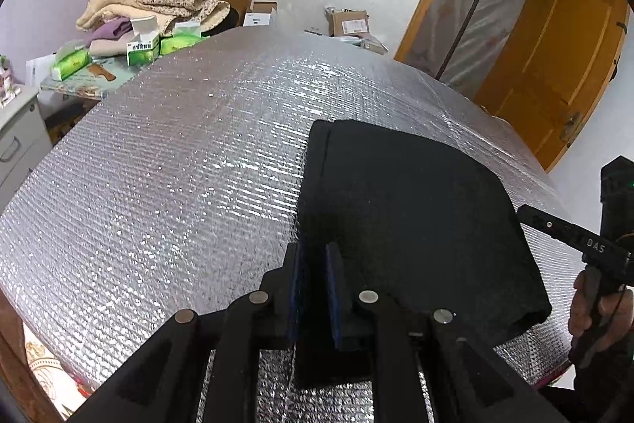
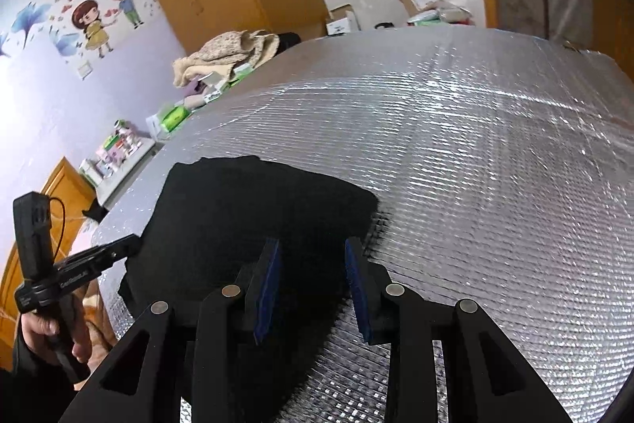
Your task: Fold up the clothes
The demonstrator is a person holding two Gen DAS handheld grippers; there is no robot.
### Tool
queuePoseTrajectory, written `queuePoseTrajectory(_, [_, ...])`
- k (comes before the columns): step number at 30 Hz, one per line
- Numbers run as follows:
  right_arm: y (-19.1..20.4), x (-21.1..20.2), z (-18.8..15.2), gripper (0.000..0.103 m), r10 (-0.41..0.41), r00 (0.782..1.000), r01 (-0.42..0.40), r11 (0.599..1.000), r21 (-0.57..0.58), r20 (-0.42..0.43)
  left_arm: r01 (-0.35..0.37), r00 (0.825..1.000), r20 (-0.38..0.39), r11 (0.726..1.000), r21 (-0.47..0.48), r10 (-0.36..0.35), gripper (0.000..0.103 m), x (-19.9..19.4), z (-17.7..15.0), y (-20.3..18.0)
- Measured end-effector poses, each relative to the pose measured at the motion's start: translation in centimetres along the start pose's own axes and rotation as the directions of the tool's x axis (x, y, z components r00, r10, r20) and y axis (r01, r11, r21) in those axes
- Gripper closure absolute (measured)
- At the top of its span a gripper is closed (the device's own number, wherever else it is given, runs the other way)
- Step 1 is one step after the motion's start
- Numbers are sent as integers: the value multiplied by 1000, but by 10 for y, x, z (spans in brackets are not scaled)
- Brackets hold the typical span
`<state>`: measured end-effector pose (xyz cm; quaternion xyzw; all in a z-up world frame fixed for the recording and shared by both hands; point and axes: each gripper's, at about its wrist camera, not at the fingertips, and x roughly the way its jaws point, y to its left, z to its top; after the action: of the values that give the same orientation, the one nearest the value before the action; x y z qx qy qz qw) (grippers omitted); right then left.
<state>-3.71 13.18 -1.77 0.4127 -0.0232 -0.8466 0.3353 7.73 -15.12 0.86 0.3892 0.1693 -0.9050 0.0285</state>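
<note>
Black folded garment (image 1: 412, 221) lying flat on silver quilted surface (image 1: 178, 177), left claw (image 1: 317, 288) nearly clenched at its near edge, grip on cloth unclear, right claw (image 2: 313, 284) released, hovering over its right edge

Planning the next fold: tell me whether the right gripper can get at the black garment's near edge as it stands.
Probably yes. The right gripper hangs open just above the folded black garment on the foil mat, and nothing lies between them.

- You have a table covered by a shiny silver mat (image 1: 178, 165).
- Your folded black cloth (image 1: 416, 217) lies flat on the mat, near its front edge.
</note>
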Motion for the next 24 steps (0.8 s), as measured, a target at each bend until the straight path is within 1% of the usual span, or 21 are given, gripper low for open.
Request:
queuePoseTrajectory(5, [-11,-1,-3,69,-9,1000,9,1000,25,-7,8,1000,-7,1000,8,-8,90,0,-1,-3])
queuePoseTrajectory(9, [-12,1,-3,69,-6,1000,7,999,35,-14,19,1000,-21,1000,-10,-19,90,1,0,-1])
queuePoseTrajectory(11, [-12,0,-4,69,-5,1000,5,999,35,-13,20,1000,-15,1000,1,-20,90,0,1,-2])
queuePoseTrajectory(14, [-14,1,-6,69,-1,1000,2,999,38,-17,20,1000,0,1000,17,-20,96,-3,0,-6])
queuePoseTrajectory(18, [-15,1,-7,69,-1,1000,1,999,38,-15,23,999,34,999,35,-24,97,-14,-2,-9])
queuePoseTrajectory(20, [-15,-1,-7,69,2,1000,-2,999,37,-10,21,999,23,999,37,-22,97,-13,-4,-4])
queuePoseTrajectory(22, [-15,-1,-8,69,5,1000,-5,999,38,-9,16,1000,-4,1000,25,-16,96,-6,-9,2])
queuePoseTrajectory(24, [-15,-1,-7,69,7,1000,-7,999,38,-7,18,1000,-7,1000,21,-18,96,-4,-11,3])
